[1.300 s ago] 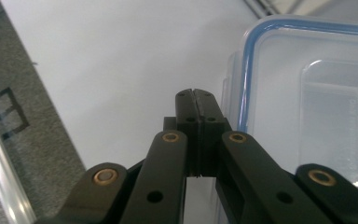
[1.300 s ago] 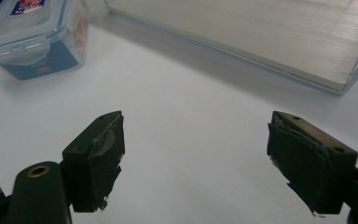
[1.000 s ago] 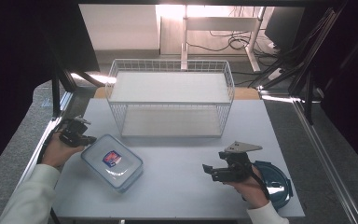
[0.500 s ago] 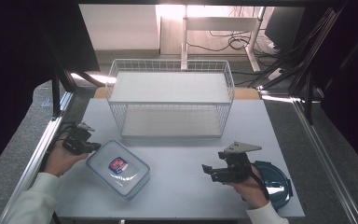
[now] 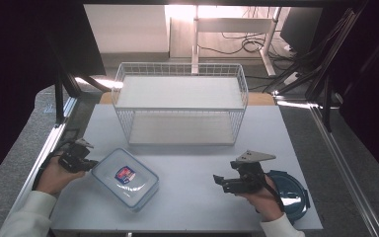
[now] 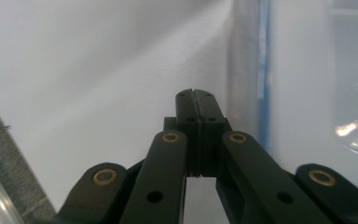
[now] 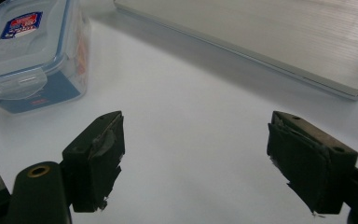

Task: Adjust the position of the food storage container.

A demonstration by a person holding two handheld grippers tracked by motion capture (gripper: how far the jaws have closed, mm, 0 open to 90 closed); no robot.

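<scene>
A clear lidded food container [image 5: 126, 177] with blue clips and a red-and-blue label lies on the white table [image 5: 187, 163] at the front left. My left gripper [image 5: 92, 163] is shut with nothing between its jaws, its tips right at the container's left corner. In the left gripper view the shut gripper [image 6: 196, 95] has the container's wall [image 6: 261, 84] close on its right; contact cannot be told. My right gripper [image 5: 218, 179] hovers at the front right, open and empty. In the right gripper view the open gripper [image 7: 198, 133] points over bare table, with the container [image 7: 28, 42] far to the upper left.
A white wire basket [image 5: 180, 106] with a flat base [image 7: 270, 37] stands at the back middle of the table. A round blue lid [image 5: 291, 192] lies just right of the right hand. A metal rail [image 5: 44, 148] runs along the table's left edge.
The left hand and its shut gripper have come toward the table's near edge. The container has shifted a little to the right and nearer. The right gripper has stayed put.
</scene>
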